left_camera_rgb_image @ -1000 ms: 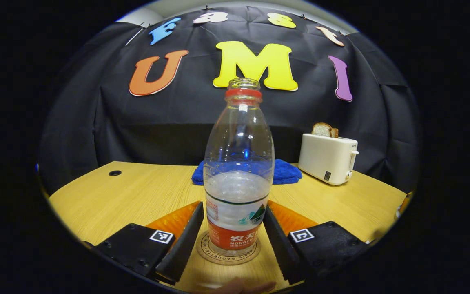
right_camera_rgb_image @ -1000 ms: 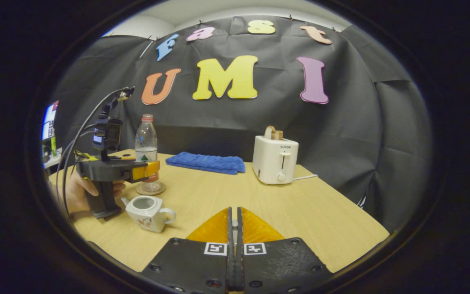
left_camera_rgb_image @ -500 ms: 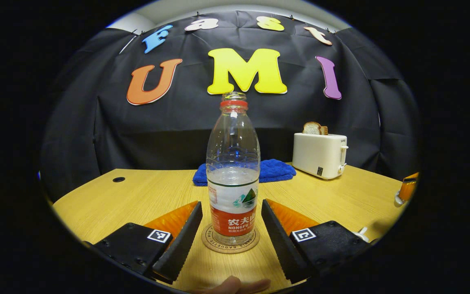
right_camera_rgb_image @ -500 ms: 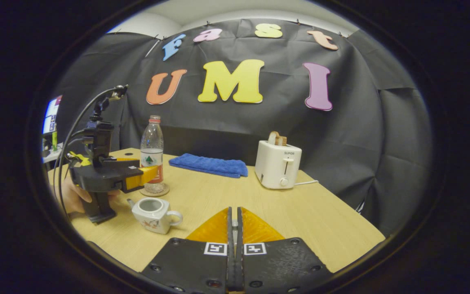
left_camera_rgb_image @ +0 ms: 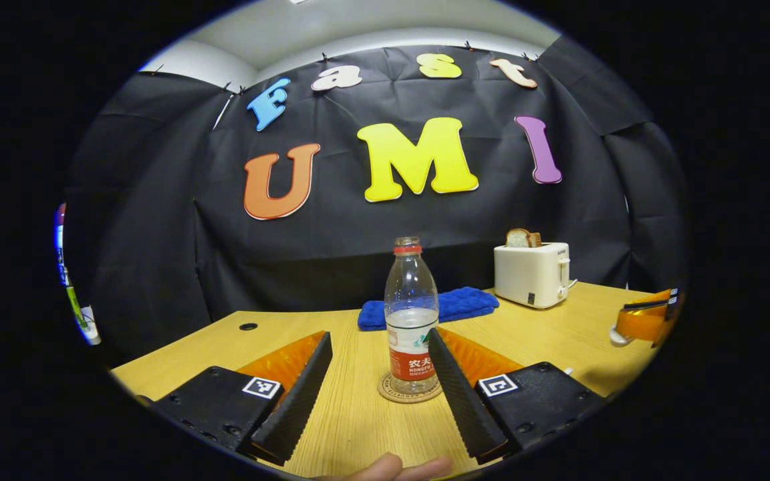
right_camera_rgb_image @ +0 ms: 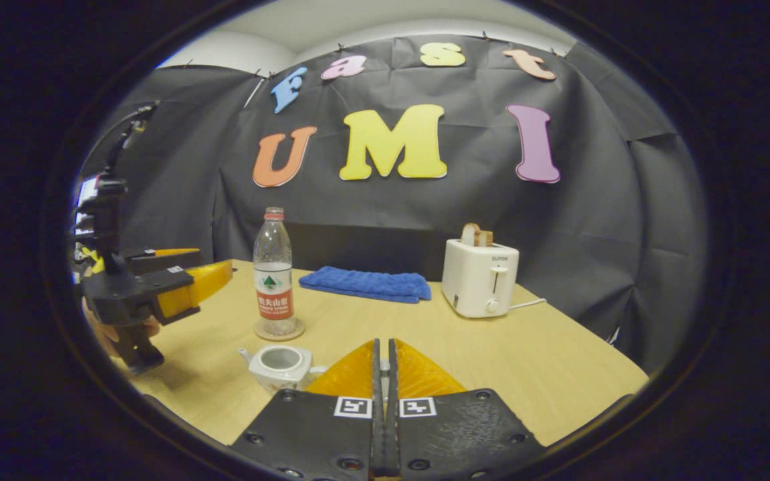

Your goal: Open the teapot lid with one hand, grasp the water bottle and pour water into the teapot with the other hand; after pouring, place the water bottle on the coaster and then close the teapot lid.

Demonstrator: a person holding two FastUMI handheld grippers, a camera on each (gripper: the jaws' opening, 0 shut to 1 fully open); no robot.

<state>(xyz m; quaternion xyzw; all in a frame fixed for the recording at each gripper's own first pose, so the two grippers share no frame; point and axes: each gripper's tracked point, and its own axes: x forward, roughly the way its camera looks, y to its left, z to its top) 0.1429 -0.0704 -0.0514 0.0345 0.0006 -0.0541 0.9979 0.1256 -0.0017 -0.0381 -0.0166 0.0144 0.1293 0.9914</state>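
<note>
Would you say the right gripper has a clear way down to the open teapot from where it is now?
Probably yes. The teapot sits just ahead and left of the right gripper on bare table, nothing between. The left gripper hangs off to the side, clear of it.

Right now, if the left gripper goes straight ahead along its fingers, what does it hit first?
Probably the water bottle on its coaster: it stands dead ahead of the open left gripper, slightly toward one finger. Gap is unclear.
</note>
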